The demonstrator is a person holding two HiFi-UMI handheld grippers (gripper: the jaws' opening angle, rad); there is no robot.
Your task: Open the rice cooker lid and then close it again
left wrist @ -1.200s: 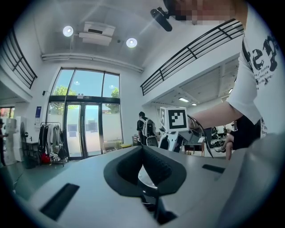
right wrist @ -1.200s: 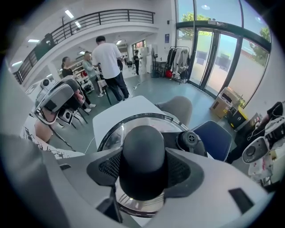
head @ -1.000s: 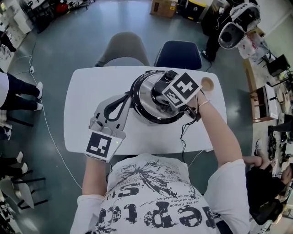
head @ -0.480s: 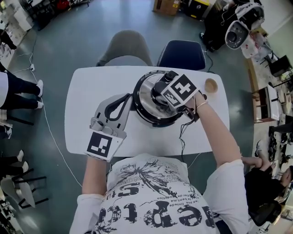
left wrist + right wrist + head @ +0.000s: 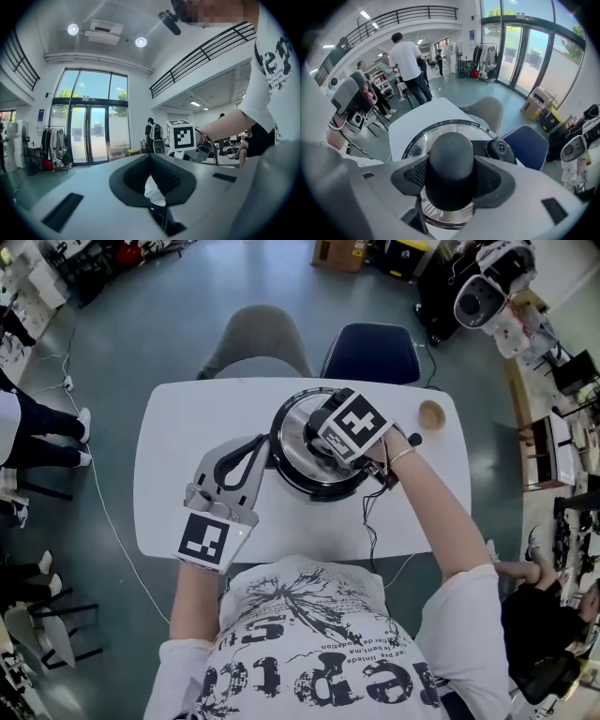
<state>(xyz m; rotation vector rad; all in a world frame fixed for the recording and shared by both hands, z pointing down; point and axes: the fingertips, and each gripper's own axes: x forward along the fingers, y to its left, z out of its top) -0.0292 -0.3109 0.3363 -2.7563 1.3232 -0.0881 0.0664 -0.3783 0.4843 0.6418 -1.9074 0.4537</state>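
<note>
Right gripper view shows the lid knob (image 5: 451,150) of the rice cooker (image 5: 309,486) clamped between the pads of the right gripper (image 5: 452,180), which points steeply down onto it. The lid (image 5: 292,432) sits seated on the pot, so by my reading the lift has not begun. The cooker stands mid-table on the white table (image 5: 178,427), toward its 12 o'clock edge.

At the cooker's 9 o'clock the left gripper (image 5: 265,442) lies level, its jaws drawn narrow with the tips meeting. They are close against the body, though I cannot tell whether they touch it.

The knob looks smooth and domed, so a straight pull could slide the pads off its top. If the lid sticks, the whole cooker may rise or skid, since the left gripper seems to grip nothing. The cord (image 5: 375,521) trailing off at 5 o'clock could snag. A swinging lid could strike the small cup (image 5: 430,413) at 3 o'clock.
</note>
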